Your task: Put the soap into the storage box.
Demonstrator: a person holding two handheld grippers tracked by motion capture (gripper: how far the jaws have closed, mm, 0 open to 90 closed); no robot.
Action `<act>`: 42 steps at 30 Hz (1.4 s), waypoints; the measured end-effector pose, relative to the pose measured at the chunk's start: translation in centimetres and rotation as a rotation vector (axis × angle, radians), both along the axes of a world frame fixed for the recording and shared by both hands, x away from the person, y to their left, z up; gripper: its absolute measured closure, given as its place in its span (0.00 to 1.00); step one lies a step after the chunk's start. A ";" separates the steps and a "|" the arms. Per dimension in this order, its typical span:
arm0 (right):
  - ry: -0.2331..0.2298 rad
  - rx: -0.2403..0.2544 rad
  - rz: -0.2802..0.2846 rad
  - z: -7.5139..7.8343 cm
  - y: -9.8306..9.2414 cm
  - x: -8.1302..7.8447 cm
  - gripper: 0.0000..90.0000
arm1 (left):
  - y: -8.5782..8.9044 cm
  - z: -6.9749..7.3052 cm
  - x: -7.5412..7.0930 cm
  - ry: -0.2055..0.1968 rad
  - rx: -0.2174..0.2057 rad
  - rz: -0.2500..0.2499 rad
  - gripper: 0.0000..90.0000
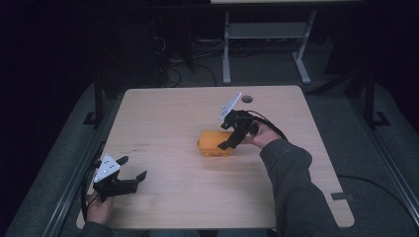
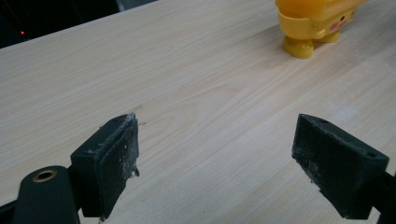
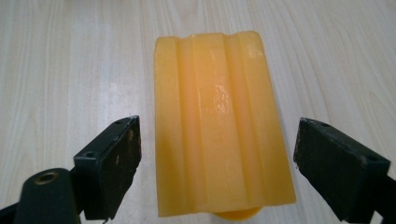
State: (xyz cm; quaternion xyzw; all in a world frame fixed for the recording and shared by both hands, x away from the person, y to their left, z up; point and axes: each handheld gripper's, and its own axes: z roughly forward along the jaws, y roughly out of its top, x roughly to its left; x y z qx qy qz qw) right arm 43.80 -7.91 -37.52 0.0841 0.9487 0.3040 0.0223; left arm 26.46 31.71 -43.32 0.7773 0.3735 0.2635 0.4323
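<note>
Right gripper (image 3: 215, 163) nearest lens, jaws spread wide either side of yellow toy block (image 3: 219, 121), not touching it. Block stands on small feet near centre of wooden table (image 1: 168, 113), ribbed top up. Likely step: lining up grasp; next, lower and close squarely across ribbed sides. Left gripper (image 1: 132, 168) open, idle at near left table corner, well apart. No containers present.
</note>
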 end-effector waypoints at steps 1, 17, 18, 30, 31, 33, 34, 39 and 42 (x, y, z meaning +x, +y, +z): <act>0.014 -0.004 -0.003 0.0 -0.1 0.0 0.16 | 0.0 0.0 0.0 0.000 0.001 0.001 0.16; 0.016 0.000 -0.027 0.9 -1.5 -0.6 0.16 | -0.1 0.0 0.0 0.004 0.005 -0.003 0.16; 0.016 0.000 -0.027 0.9 -1.5 -0.6 0.16 | 0.0 0.0 0.0 0.004 0.006 -0.003 0.16; 0.014 0.014 -0.060 0.8 -3.0 -1.2 0.16 | -0.1 -0.1 0.0 0.003 0.004 -0.004 0.16; 0.018 0.020 -0.068 0.8 -3.3 -1.3 0.16 | -0.1 -0.1 0.0 0.004 0.007 -0.002 0.16; 0.015 0.020 -0.070 0.7 -3.5 -1.3 0.16 | -0.1 0.0 0.0 0.003 0.008 -0.003 0.16; 0.024 0.013 -0.080 0.7 -3.6 -1.4 0.16 | -0.1 0.0 0.0 0.004 0.005 0.000 0.16; 0.016 0.019 -0.086 0.8 -4.2 -1.7 0.16 | -0.1 -0.1 0.0 0.005 0.006 -0.001 0.16; 0.018 0.019 -0.093 0.7 -4.4 -1.8 0.16 | -0.1 -0.1 0.0 0.005 0.008 -0.003 0.16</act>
